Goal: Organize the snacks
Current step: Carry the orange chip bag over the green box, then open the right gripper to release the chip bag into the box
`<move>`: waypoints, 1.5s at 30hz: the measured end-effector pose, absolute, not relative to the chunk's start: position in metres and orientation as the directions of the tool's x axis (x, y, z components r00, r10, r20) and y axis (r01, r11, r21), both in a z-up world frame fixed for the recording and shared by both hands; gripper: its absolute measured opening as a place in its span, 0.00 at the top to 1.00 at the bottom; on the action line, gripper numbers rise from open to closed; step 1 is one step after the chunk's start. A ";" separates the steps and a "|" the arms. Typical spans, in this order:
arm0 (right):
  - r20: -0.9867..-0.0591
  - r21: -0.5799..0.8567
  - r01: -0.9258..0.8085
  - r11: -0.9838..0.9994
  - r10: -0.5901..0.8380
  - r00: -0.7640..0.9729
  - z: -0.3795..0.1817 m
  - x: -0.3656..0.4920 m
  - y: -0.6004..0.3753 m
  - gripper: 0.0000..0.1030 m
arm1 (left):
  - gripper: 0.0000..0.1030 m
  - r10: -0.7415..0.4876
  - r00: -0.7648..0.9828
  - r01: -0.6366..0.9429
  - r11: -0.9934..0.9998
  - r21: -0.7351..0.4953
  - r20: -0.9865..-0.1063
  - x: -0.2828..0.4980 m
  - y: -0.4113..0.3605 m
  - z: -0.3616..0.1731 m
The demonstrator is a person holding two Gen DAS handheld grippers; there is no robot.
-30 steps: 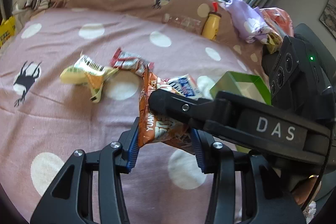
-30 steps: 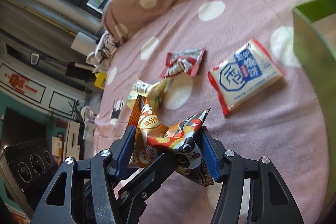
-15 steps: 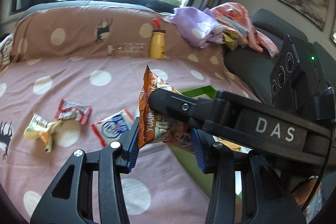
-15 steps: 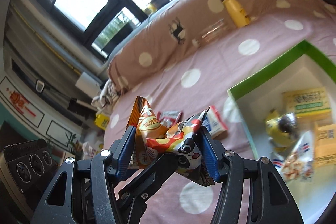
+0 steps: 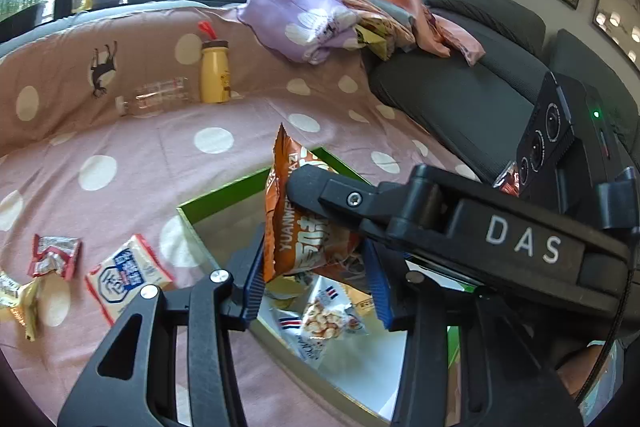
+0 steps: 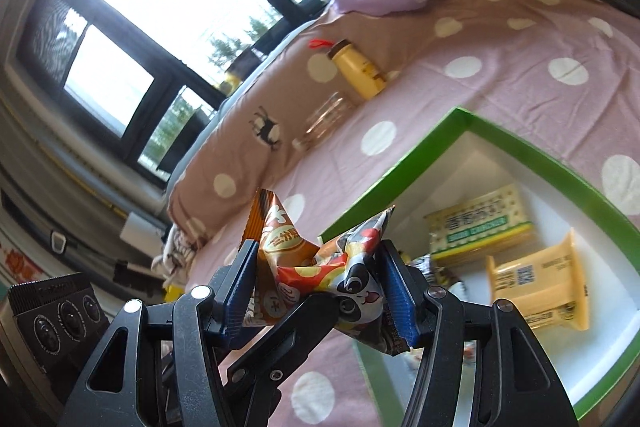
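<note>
Between your gripper's blue pads [image 5: 253,277] sits an orange foil snack packet [image 5: 296,227]; beyond it, a green-rimmed white cardboard box [image 6: 400,175] on the pink white-dotted bedspread [image 5: 140,155].

A pink polka-dot bedspread [image 5: 160,155] carries a green-rimmed box [image 6: 400,179], three loose snack packets [image 5: 128,271], a yellow bottle [image 5: 215,75] and a clear bottle [image 5: 156,101].

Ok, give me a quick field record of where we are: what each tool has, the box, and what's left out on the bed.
left tool: shut on the orange snack bag
right tool: shut on the same bag, at its panda-printed end
bag position: held above the near edge of the green box
box contents: several packets, including a cracker pack and a yellow packet
left on bedspread: blue-and-white packet, red-and-silver packet, yellow packet at the frame edge
</note>
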State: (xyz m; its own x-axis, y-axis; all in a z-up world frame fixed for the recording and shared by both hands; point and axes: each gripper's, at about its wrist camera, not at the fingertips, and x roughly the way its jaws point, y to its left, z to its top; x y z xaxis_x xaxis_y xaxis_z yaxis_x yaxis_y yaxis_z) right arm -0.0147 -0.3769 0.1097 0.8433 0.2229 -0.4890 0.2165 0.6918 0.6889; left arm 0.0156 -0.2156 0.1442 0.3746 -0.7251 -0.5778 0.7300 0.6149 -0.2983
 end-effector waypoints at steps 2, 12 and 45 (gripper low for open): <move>-0.496 0.693 0.240 0.680 0.208 0.843 0.107 -0.018 -0.386 0.40 | 0.57 -0.730 0.346 0.740 0.598 -0.306 -0.589 0.017 -0.227 0.141; -0.546 0.716 0.354 0.602 0.167 0.821 0.079 -0.023 -0.424 0.40 | 0.57 -0.723 0.244 0.756 0.559 -0.340 -0.647 0.021 -0.265 0.120; -0.623 0.701 0.503 0.506 0.091 0.777 0.050 -0.027 -0.452 0.41 | 0.38 -0.646 0.203 0.712 0.614 -0.341 -0.736 0.030 -0.287 0.091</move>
